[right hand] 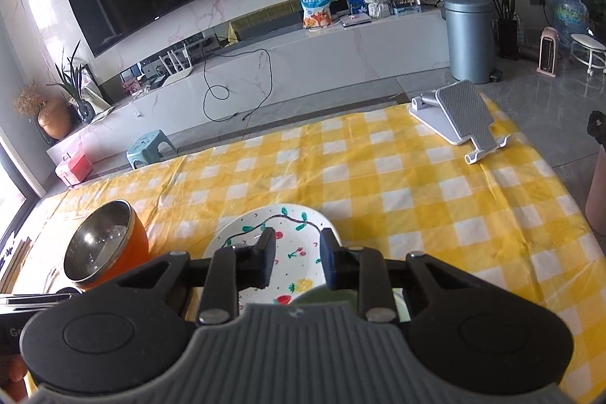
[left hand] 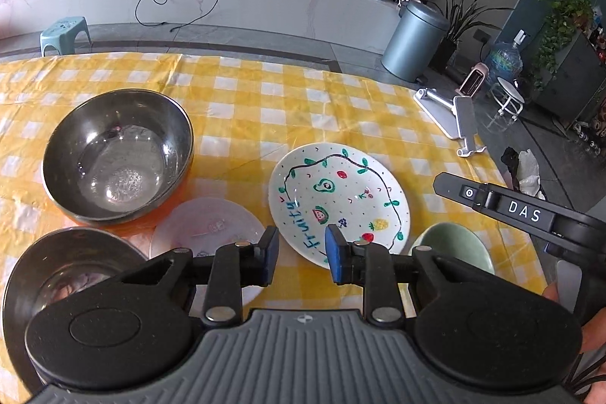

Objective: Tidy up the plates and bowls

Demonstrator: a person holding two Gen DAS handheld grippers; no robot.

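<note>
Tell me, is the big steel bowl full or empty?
Empty. The left wrist view looks into the steel bowl, which stands upright on the tablecloth; only its bare, shiny bottom shows.

The left gripper (left hand: 302,248) hangs above a table covered in a yellow-and-white checked cloth (left hand: 265,101), its blue-padded jaws parted with nothing between them. Beneath and just ahead of its fingertips lies a white ceramic plate painted with fruit and the word "Fruity" (left hand: 339,201). To the plate's left sits a pale pink round plate (left hand: 206,228), partly hidden by the gripper. A large stainless-steel bowl with an orange outside (left hand: 117,158) stands further left, and a second steel bowl (left hand: 64,271) shows at the lower left. A pale green ceramic bowl (left hand: 452,245) rests just right of the painted plate. The right gripper's black body marked "DAS" (left hand: 526,211) reaches in from the right. A white folding stand (left hand: 452,116) sits near the table's far right edge.
</note>
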